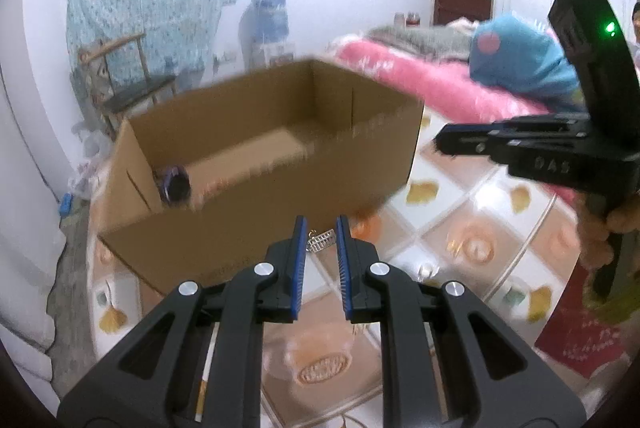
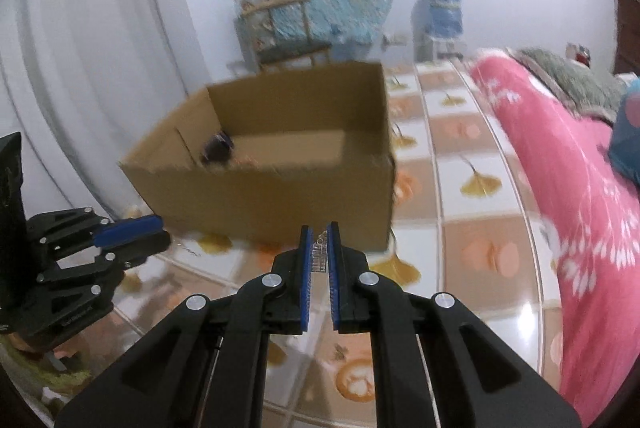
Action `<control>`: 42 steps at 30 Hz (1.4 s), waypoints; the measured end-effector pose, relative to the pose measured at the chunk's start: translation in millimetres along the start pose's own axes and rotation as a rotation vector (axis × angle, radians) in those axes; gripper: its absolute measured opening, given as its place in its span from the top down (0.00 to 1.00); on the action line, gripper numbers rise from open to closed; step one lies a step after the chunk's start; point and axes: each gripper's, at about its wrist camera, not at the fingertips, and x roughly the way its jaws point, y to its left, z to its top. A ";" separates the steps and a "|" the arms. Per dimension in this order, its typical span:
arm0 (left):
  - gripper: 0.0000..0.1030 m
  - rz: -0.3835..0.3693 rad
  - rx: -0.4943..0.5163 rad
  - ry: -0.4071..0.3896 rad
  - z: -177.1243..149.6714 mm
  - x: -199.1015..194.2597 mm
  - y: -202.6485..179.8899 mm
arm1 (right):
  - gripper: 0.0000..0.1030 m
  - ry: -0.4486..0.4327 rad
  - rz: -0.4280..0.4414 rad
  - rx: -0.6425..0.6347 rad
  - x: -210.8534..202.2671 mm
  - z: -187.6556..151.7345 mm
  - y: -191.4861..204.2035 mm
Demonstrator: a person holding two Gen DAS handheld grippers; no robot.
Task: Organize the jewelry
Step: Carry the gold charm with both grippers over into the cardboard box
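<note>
While the left gripper [image 1: 321, 228] hangs over the tiled bench [image 1: 472, 212] with its fingers [image 1: 300, 248] apart, a small silver earring [image 1: 320, 240] shows between them (whether it touches either pad, I cannot tell). Ahead stands the open cardboard box [image 2: 280, 184], a dark round item [image 2: 218, 148] in its corner. The right gripper [image 2: 319, 232] has its fingers nearly together, clamped on a silver earring piece [image 2: 320, 254].

Left gripper [image 1: 321, 228] fingers slightly parted, right gripper [image 2: 320, 234] fingers nearly together
</note>
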 end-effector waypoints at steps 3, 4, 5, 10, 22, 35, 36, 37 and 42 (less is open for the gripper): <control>0.86 -0.010 0.010 -0.050 20.6 -9.7 0.4 | 0.92 -0.047 0.049 -0.038 -7.3 23.7 10.6; 0.86 -0.011 0.016 -0.071 30.6 -12.9 2.2 | 0.92 -0.062 0.062 -0.055 -8.7 33.8 14.0; 0.86 -0.014 0.021 -0.083 37.5 -14.4 2.5 | 0.92 -0.072 0.071 -0.066 -9.7 41.4 16.4; 0.86 0.006 0.047 -0.123 86.2 -5.9 19.8 | 0.92 -0.092 0.154 -0.073 1.8 95.0 16.3; 0.86 -0.099 -0.138 0.249 148.0 131.3 106.5 | 0.92 0.213 0.255 0.065 120.7 154.5 -20.1; 0.86 -0.072 -0.238 0.434 128.4 199.7 129.8 | 0.92 0.416 0.233 0.143 200.3 144.8 -39.8; 0.86 -0.073 -0.244 0.436 128.3 199.6 130.7 | 0.92 0.420 0.234 0.151 201.7 143.9 -40.8; 0.86 -0.073 -0.247 0.439 127.5 201.0 131.3 | 0.92 0.423 0.234 0.154 203.6 143.0 -42.0; 0.86 -0.082 -0.247 0.423 126.2 203.1 133.2 | 0.92 0.399 0.221 0.141 198.3 144.3 -41.0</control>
